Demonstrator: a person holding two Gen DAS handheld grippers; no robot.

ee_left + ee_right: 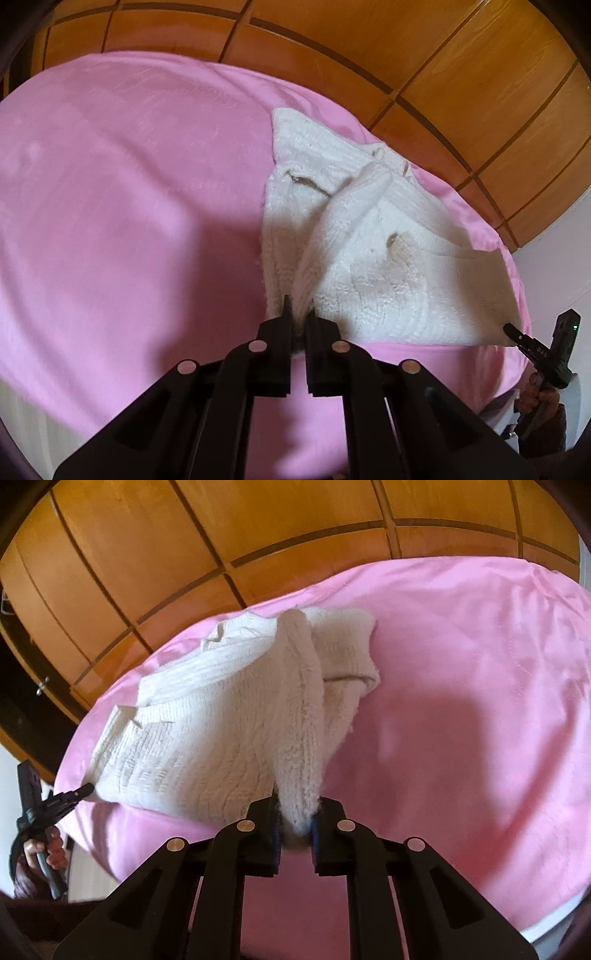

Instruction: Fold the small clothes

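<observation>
**Both corners pinched, knit lifted for the fold**

Orange-brown wooden panelled wardrobe (461, 74) fills the background. In front of it, a bed under a smooth pink fleece blanket (129, 184), bare apart from the garment.

The small white cable-knit sweater (369, 266) lies on the blanket at the side nearest the wardrobe, partly bunched, its near hem pulled up off the bed at two points.

Left hand-held gripper (299, 314): jaws pressed together on a hem corner, knit wedged between them. Right hand-held gripper (297, 812): clamped on a thicker roll of the same sweater, fabric bulging out between the jaws.

Doing the step well, as I judge it: keep both pinches firm, raise the two corners evenly, hold the hem taut between them, carry it over toward the far edge and lay it down square before letting go. Loose knit will sag and twist if one side leads.

View differences: the left wrist view shows small holes or gaps in the knit and the right gripper's tip at the far hem corner. The right wrist view shows a folded sleeve or flap on the far side and the person's left hand (44, 849) around its handle.
</observation>
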